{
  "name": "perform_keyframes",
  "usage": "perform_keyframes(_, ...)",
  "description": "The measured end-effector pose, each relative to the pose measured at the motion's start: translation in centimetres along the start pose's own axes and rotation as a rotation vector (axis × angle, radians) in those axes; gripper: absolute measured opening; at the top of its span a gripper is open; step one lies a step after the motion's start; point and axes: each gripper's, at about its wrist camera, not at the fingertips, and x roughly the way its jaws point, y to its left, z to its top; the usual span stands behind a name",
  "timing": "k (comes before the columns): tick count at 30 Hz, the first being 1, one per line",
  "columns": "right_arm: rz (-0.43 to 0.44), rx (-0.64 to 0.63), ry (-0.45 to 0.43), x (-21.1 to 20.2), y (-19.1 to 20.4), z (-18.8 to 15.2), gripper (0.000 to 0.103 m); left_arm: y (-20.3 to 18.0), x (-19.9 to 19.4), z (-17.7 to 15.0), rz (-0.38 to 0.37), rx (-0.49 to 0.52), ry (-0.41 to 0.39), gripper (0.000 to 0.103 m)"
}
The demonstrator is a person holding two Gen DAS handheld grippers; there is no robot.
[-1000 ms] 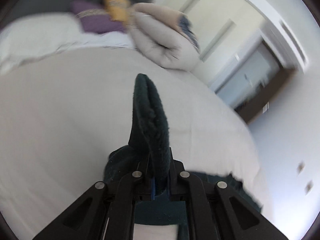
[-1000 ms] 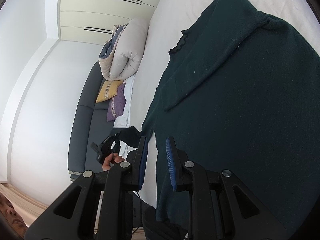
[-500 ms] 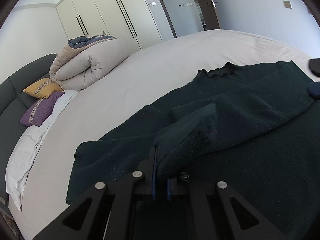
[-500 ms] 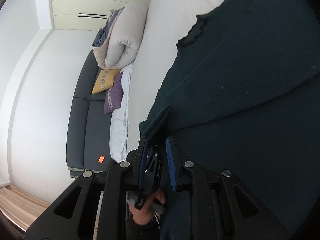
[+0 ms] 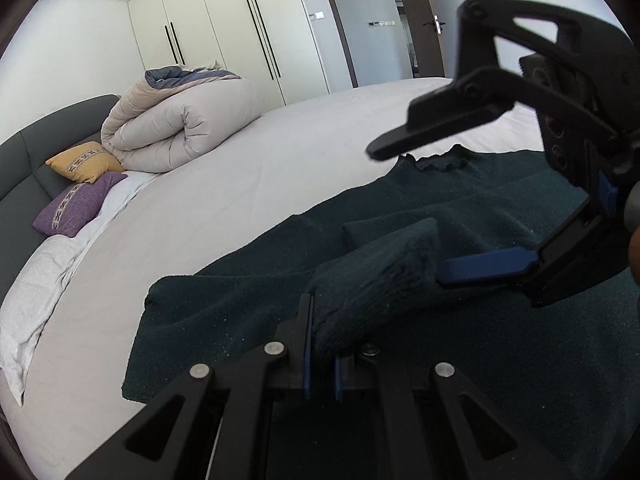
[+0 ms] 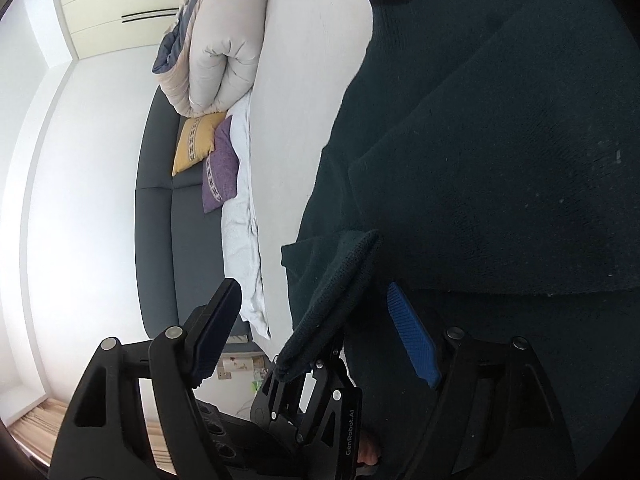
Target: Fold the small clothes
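A dark green knit sweater (image 5: 460, 216) lies spread on the white bed (image 5: 248, 200), one sleeve folded across its body. My left gripper (image 5: 320, 364) is shut on the sleeve cuff (image 5: 376, 284) and holds it raised over the sweater. My right gripper (image 5: 408, 216) is open wide and empty, its jaws on either side of the cuff's free end. In the right wrist view the right gripper (image 6: 316, 320) straddles the cuff (image 6: 336, 304), with the left gripper (image 6: 316, 400) below it and the sweater (image 6: 500, 140) on the right.
A rolled beige duvet (image 5: 180, 128) lies at the head of the bed, with a yellow cushion (image 5: 86, 160) and a purple cushion (image 5: 76, 208) against a dark grey headboard (image 5: 24, 172). Cream wardrobes (image 5: 224, 28) and a doorway (image 5: 376, 20) stand behind.
My left gripper swung round and lowered the gripped cuff over the sweater. My right gripper opened wide and moved in around the cuff's end.
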Motion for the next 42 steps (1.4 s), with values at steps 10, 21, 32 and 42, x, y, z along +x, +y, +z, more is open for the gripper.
perform_keyframes(10, -0.135, -0.148, 0.014, 2.7, 1.8, 1.3, 0.008, 0.3, -1.3, 0.5, -0.065, -0.066, -0.022, 0.046)
perform_keyframes(21, -0.505, -0.308, -0.157, -7.0, 4.0, 7.4, 0.007, 10.6, -3.6, 2.5, -0.103, -0.342, -0.152, 0.052)
perform_keyframes(32, -0.599, -0.216, -0.248, -13.9, -1.8, 10.2, 0.007, 14.1, 3.3, 1.3, -0.25, -0.445, 0.061, 0.03)
perform_keyframes(42, -0.657, -0.238, -0.255, -13.8, -3.8, 9.8, 0.007, 11.7, 4.7, 1.4, -0.308, -0.377, 0.084, 0.03)
